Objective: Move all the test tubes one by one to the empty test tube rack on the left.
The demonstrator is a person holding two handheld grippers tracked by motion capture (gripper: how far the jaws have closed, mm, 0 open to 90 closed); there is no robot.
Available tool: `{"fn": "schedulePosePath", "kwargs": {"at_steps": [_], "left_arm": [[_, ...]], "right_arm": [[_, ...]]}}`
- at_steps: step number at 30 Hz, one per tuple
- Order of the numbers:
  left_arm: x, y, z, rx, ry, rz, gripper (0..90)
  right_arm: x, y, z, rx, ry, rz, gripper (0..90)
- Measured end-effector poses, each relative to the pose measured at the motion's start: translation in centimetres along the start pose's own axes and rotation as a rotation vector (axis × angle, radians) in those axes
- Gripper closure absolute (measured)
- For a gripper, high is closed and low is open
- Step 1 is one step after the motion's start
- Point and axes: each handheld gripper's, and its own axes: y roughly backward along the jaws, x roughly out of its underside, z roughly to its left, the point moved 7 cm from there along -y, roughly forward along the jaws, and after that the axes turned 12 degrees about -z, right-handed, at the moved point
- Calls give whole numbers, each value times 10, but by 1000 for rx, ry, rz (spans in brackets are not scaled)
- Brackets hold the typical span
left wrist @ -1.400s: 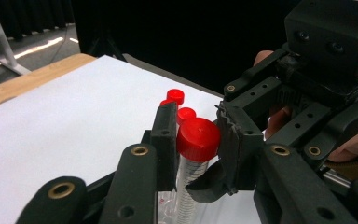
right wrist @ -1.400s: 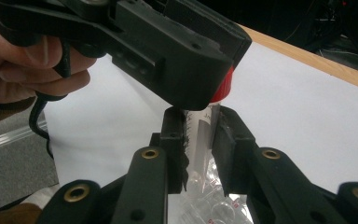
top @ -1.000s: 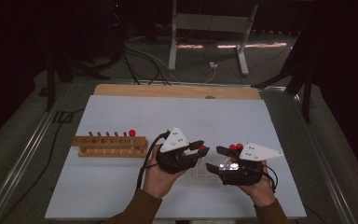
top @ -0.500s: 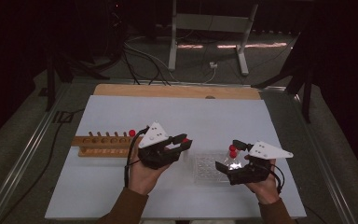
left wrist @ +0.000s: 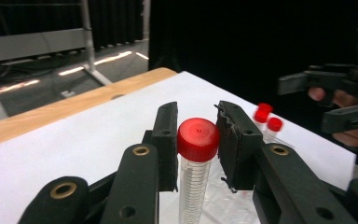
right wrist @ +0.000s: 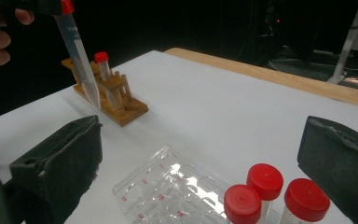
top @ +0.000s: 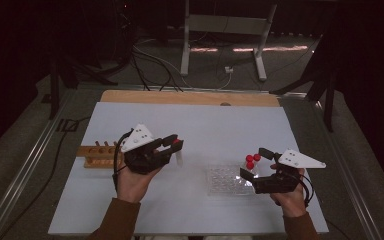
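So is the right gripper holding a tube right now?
No, the right gripper stands open, its jaws wide apart around three red-capped tubes in the clear tray without touching them.

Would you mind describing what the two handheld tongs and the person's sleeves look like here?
Both are black, pistol-like tools. The left tongs and right tongs each carry a pale grey three-cornered plate on top and trail a black cable. The jaws are flat black bars with brass-coloured rivets and worn dark foam pads. The person wears brown sleeves.

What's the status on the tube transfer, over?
Left gripper shut on tube, above table. Right gripper open over tray tubes. Wooden rack ahead, path clear.
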Motion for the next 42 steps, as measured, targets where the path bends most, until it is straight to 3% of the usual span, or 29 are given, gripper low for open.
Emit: {"fn": "schedulePosePath", "kwargs": {"at_steps": [7,16,22,42], "left_arm": [[-3,19,25,-78,-3,2,709],[-3,42,53,-191,-35,7,709],[-2,51,66,-238,-35,5,709],[14,55,101,-373,-85,40,709]], "right_arm": [[0,2,-2,2,-8,-5,0],[-1,5,-5,5,-10,-10,0],[-1,4,-3,3,-6,-7,0],[0,6,-5,8,-5,-9,0]]}}
